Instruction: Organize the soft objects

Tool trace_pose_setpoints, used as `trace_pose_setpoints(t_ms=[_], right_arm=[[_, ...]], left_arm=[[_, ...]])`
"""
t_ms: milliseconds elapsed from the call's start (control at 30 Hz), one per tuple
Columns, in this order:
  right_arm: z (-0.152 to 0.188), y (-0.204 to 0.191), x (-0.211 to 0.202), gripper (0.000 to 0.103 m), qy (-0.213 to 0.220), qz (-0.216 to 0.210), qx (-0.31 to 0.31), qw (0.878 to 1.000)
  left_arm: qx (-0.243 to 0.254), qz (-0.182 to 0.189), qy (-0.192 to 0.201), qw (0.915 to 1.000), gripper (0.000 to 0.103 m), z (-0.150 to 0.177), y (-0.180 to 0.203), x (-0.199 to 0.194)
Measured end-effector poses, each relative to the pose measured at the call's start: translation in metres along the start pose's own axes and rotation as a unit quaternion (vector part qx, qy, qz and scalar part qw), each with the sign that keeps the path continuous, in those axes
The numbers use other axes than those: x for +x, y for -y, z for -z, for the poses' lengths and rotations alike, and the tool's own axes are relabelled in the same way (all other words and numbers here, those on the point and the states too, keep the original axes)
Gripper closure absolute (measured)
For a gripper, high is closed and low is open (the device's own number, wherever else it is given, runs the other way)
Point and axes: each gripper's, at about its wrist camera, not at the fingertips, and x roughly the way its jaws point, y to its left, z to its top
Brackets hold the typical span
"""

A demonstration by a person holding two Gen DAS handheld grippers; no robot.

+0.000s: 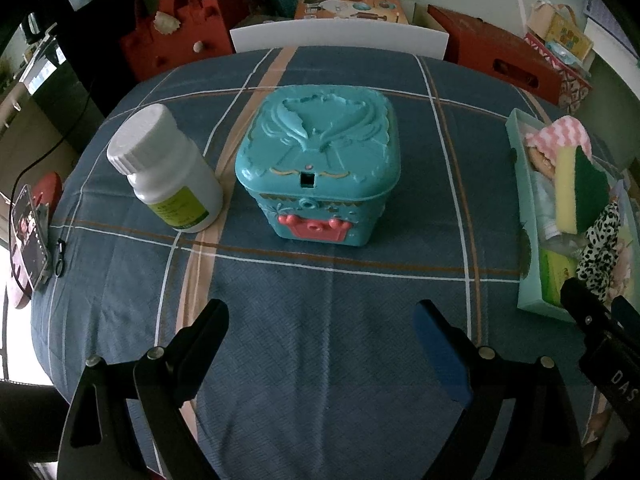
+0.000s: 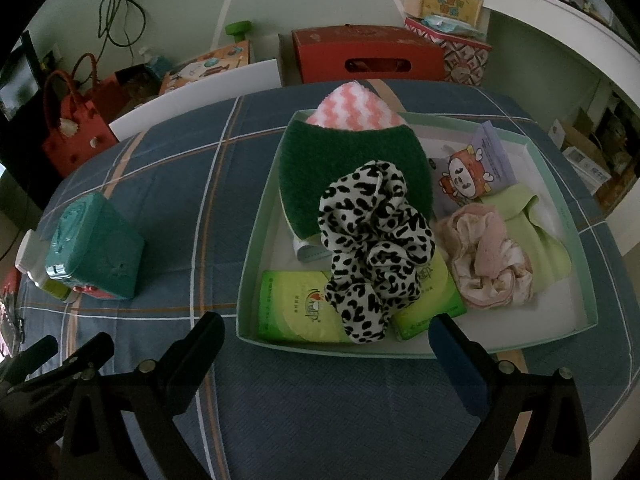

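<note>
A pale green tray (image 2: pixel 256 264) on the plaid tablecloth holds the soft things. A leopard-print scrunchie (image 2: pixel 376 252) lies across a green and yellow sponge (image 2: pixel 352 160). Behind the sponge sits a pink zigzag cloth (image 2: pixel 354 110). A pink scrunchie (image 2: pixel 488 256) rests on a light green cloth (image 2: pixel 536 232) at the tray's right. My right gripper (image 2: pixel 324 340) stands open just before the tray's near wall, nothing between its fingers. My left gripper (image 1: pixel 320 320) is open above bare cloth, short of a teal lidded box (image 1: pixel 320 160). The tray (image 1: pixel 524 216) shows at the left wrist view's right edge.
A white pill bottle (image 1: pixel 168 168) stands left of the teal box. Green tissue packs (image 2: pixel 296 308) and a cartoon card (image 2: pixel 472 176) lie in the tray. A phone (image 1: pixel 28 236) lies at the table's left edge. Red bags and boxes (image 1: pixel 176 36) crowd the floor behind.
</note>
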Motion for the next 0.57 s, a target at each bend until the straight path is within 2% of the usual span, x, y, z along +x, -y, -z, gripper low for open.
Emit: trace_pose_setpoints(t_ms=[367,567], right_arm=[[-0.0004,0.0076,-0.0001,0.0,0.001,0.008,0.006,1.0],[-0.0003,0.0076,-0.0012,0.0,0.002,0.009,0.005,1.0]], left_arm=[[-0.002,0.0,0.0,1.0,0.01,0.0011,-0.002,0.0001],[0.002,0.003,0.024,0.9997,0.01,0.0026,-0.003,-0.0085]])
